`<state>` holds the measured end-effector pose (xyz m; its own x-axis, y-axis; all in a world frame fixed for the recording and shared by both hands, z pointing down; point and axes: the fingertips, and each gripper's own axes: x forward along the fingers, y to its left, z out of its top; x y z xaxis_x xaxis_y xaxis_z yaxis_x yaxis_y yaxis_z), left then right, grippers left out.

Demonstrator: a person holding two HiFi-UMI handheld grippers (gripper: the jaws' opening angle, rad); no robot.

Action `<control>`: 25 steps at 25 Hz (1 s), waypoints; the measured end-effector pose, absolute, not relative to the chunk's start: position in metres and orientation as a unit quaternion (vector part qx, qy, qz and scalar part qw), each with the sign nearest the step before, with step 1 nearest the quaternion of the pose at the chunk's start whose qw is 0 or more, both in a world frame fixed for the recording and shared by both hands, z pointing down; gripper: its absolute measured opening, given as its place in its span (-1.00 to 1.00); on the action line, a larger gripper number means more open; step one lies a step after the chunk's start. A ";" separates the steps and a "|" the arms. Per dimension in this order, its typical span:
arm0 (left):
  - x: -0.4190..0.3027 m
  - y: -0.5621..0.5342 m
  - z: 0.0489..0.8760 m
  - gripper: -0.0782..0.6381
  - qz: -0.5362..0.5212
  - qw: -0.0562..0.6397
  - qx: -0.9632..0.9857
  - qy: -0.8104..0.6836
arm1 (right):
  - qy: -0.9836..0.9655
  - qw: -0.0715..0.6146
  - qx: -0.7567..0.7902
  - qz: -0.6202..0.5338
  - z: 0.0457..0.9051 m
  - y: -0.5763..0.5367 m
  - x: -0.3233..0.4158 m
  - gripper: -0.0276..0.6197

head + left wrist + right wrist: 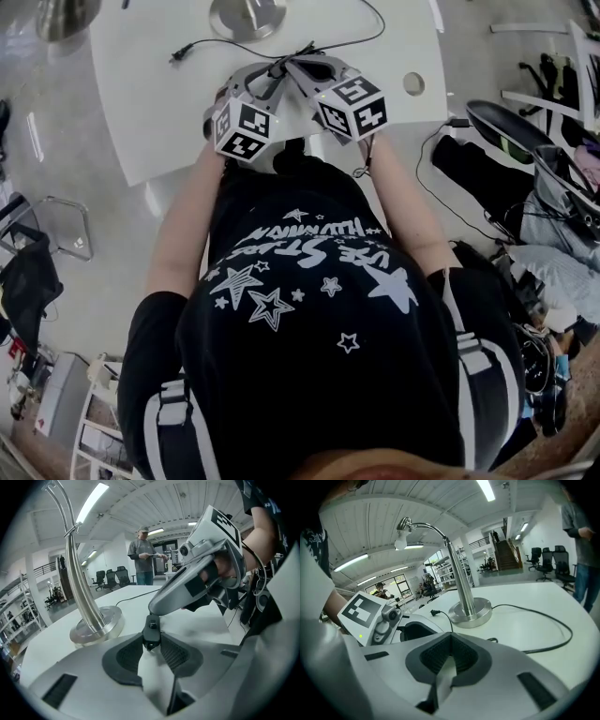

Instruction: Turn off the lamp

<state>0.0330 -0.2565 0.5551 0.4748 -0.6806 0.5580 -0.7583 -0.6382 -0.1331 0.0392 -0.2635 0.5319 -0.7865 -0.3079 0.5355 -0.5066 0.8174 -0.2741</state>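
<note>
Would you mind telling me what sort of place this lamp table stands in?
Probably an open-plan lab or office hall: office chairs, storage shelves and ceiling strip lights.

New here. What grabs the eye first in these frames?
Over the near edge of the white table, the left tool is clamped on a small black inline switch, with the right tool, jaws together and empty, right above it. Behind them stands a chrome gooseneck lamp on a round base.
</note>
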 end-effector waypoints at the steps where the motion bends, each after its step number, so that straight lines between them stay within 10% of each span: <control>1: 0.033 -0.257 0.555 -0.41 0.293 0.066 0.856 -0.420 | -0.923 0.243 0.216 0.207 0.533 -0.263 0.037 -0.90; 25: 0.033 -0.256 0.558 -0.42 0.294 0.077 0.857 -0.415 | -0.914 0.297 0.185 0.206 0.546 -0.259 0.025 -0.90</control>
<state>0.0333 -0.2562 0.5580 0.4821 -0.6669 0.5682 -0.7570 -0.6435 -0.1130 0.0246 -0.2591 0.5464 -0.7549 -0.2152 0.6196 -0.4607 0.8463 -0.2674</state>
